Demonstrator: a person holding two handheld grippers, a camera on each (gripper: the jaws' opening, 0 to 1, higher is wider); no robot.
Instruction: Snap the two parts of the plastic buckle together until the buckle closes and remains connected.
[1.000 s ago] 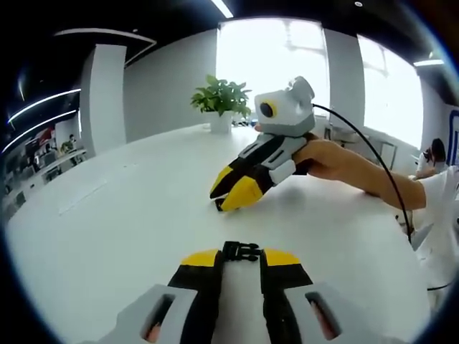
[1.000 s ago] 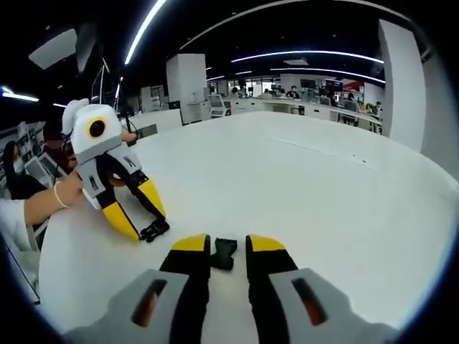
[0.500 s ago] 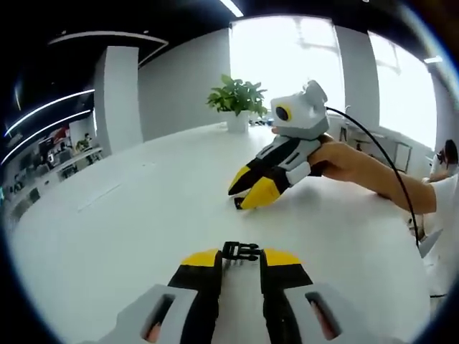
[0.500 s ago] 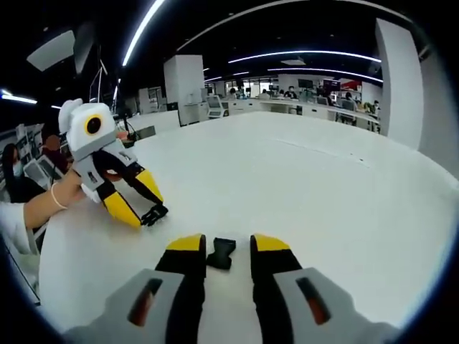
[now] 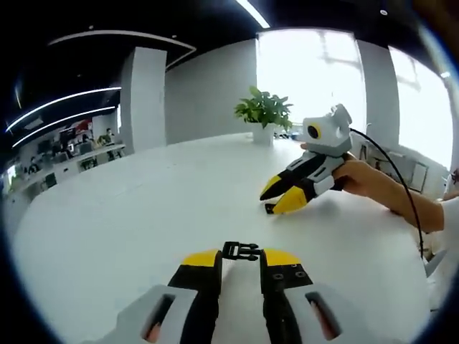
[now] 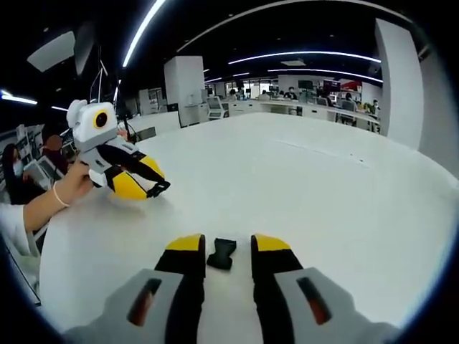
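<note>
The table [image 6: 344, 215] is a large white surface with a rounded edge. One black buckle part [image 6: 221, 253] lies flat on it, in the right gripper view. A potted plant [image 5: 264, 115] stands on the far side of the table, in the left gripper view.

A broad white bench [image 5: 129, 215] stretches ahead of the tongs. Beyond it, a potted plant [image 5: 264, 115] stands before bright windows [image 5: 308, 79]. Ceiling light strips [image 6: 301, 54] hang over distant office desks [image 6: 308, 104] and a white pillar [image 6: 185, 89].
</note>
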